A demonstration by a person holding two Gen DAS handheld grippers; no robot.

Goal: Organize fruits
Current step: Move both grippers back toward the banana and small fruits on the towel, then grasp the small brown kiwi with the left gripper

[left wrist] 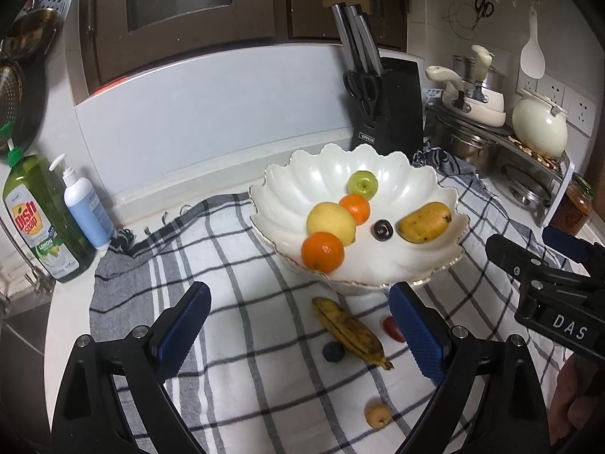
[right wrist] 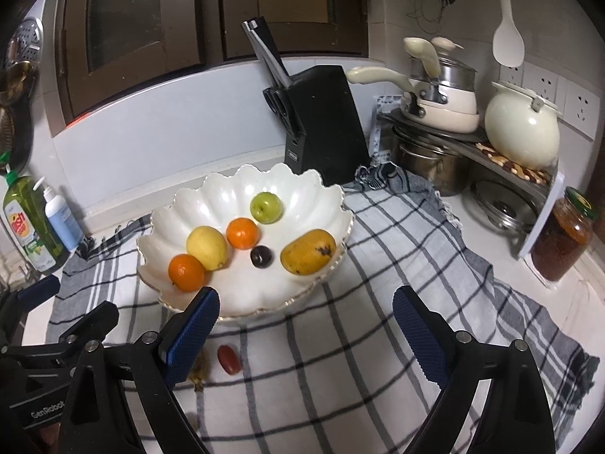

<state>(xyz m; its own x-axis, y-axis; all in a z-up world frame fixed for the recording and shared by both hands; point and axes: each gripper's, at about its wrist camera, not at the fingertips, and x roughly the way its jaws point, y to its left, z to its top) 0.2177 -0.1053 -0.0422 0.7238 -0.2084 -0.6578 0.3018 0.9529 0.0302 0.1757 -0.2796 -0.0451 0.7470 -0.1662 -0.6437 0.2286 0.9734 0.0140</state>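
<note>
A white scalloped bowl (left wrist: 408, 265) (right wrist: 245, 299) stands on a checked cloth (left wrist: 245, 265) (right wrist: 378, 302). It holds two oranges (left wrist: 323, 251), a lemon (left wrist: 331, 221), a green apple (left wrist: 363, 183), a dark plum (left wrist: 382, 230) and a mango (left wrist: 425, 222). On the cloth in front lie a spotted banana (left wrist: 349, 331), a red fruit (left wrist: 391, 328) (right wrist: 229, 358), a dark blue fruit (left wrist: 333, 352) and a small yellow fruit (left wrist: 377, 415). My left gripper (left wrist: 302, 331) is open and empty above the banana. My right gripper (right wrist: 306, 336) is open and empty in front of the bowl.
A dish soap bottle (left wrist: 41, 219) and a pump bottle (left wrist: 85, 208) stand at the left by the sink. A black knife block (left wrist: 389, 109) is behind the bowl. Pots, a cream kettle (right wrist: 522, 125) and a jar (right wrist: 563, 234) crowd the right.
</note>
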